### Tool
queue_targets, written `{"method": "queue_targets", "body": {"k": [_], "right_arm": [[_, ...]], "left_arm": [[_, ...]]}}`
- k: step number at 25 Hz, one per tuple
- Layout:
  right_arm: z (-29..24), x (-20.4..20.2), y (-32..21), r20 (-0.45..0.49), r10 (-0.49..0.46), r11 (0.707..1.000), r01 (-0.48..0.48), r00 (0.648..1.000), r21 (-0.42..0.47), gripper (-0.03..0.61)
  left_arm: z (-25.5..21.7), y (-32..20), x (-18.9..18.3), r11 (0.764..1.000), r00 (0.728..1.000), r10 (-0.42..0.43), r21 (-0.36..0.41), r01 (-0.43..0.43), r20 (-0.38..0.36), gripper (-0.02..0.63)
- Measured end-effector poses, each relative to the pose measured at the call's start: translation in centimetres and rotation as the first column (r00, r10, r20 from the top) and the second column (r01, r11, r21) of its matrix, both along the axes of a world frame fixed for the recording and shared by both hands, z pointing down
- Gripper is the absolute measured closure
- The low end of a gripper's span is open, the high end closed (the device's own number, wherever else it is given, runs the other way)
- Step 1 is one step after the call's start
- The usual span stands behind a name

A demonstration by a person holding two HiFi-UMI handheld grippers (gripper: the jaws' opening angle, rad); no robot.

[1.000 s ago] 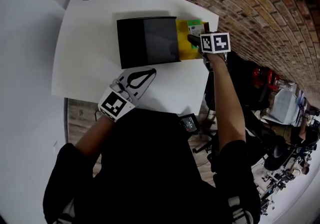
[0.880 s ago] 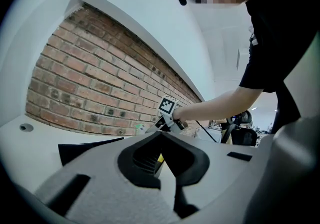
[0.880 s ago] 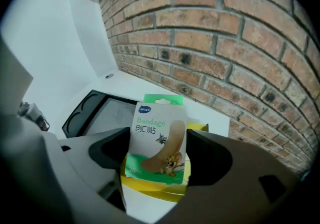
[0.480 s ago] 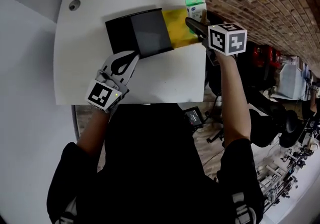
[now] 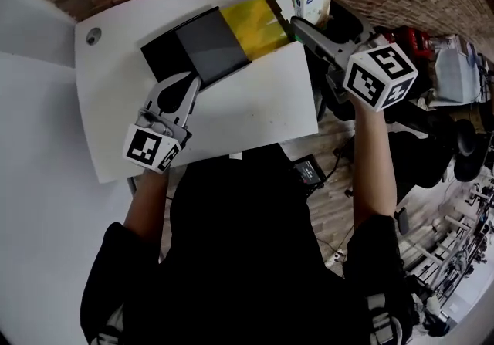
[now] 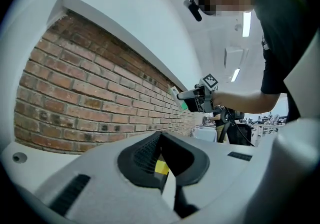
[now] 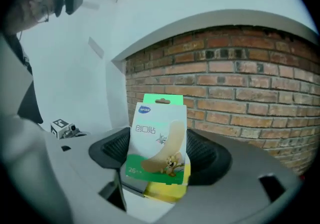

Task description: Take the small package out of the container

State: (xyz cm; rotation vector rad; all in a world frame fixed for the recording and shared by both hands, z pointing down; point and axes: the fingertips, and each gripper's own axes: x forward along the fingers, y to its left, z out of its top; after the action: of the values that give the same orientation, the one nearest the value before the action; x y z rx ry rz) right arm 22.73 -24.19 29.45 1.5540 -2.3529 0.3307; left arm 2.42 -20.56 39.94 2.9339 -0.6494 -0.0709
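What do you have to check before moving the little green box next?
1. Small package pinched in the right gripper: ok.
2. Package upright, not slipping: ok.
3. Package lifted clear of the container: ok.
4. Left gripper steadying the container: cannot tell; its tips sit at the black edge.
5. Bare table free for setting it down: ok.
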Motion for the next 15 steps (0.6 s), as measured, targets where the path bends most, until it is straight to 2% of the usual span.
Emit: {"method": "queue_targets", "body": {"k": [7,12,15], "right_arm": [[-4.4,1.0,5.8,0.074,0.008,0.983,-0.021,0.997,0.184,0.225],[-7.2,1.1,9.7,0.114,-0.04,0.935,-0.002,0.993,0.354,0.225],[-8.2,0.9,11.7,0.124,-0.065,0.906,0.006,0.99,0.422,0.225]], "left_arm": [[-1.2,1.3,2.2,0.997,0.997,0.07,0.035,-0.07,-0.008,0.6],[-1.8,2.0,3.5,0.99,0.992,0.125,0.063,-0.124,-0.005,0.599],[-2.1,2.3,3.9,0.988,0.99,0.143,0.065,-0.143,-0.002,0.6]]}}
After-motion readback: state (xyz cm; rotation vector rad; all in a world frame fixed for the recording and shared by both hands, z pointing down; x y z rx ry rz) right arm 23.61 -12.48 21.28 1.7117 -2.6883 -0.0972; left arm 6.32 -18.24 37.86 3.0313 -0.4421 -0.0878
